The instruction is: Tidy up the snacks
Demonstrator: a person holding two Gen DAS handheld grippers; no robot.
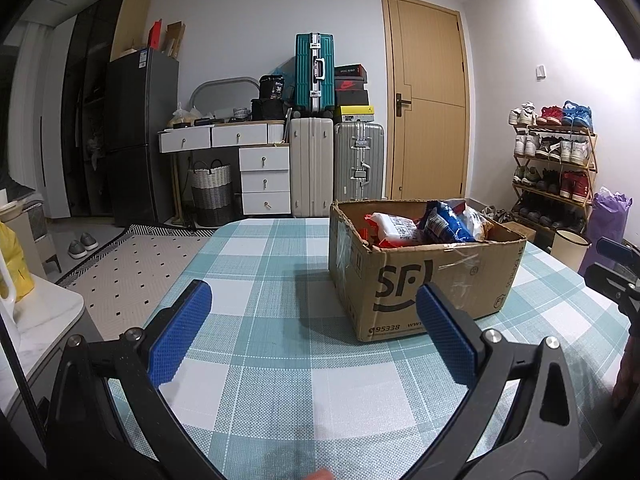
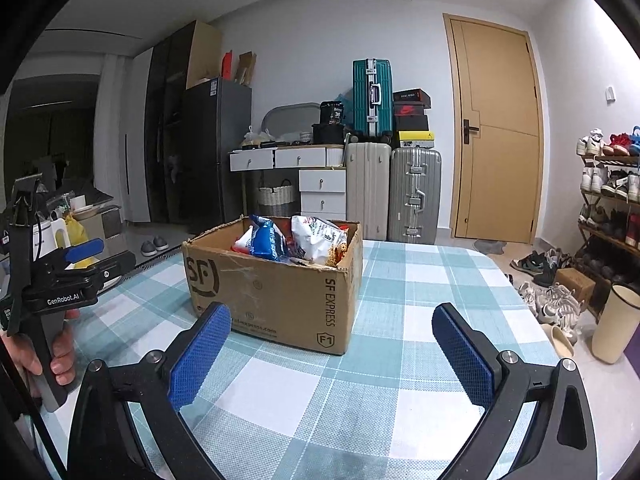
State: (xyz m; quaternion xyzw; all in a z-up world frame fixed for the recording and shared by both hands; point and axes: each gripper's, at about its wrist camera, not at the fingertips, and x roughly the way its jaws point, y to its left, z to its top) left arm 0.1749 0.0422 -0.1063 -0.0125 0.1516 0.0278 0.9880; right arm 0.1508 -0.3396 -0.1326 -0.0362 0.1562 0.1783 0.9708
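Checked tablecloth (image 1: 260,360) lies bare under both my wide-open, empty claws, left gripper (image 1: 312,336) and right gripper (image 2: 332,356). Ahead, the snack packets (image 2: 296,240) fill the cardboard box (image 2: 280,292); I should probably reach over its rim and pinch one packet.

Each hand-held gripper, left (image 1: 313,308) and right (image 2: 331,330), has black triangular arms, silver screws and blue textured pads (image 2: 199,354). The left one's black body reads "GenRobot.AI" in white lettering.

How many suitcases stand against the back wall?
3: a cream suitcase and a silver suitcase side by side on the floor, and a teal suitcase upright on top of them. Others may be hidden behind.
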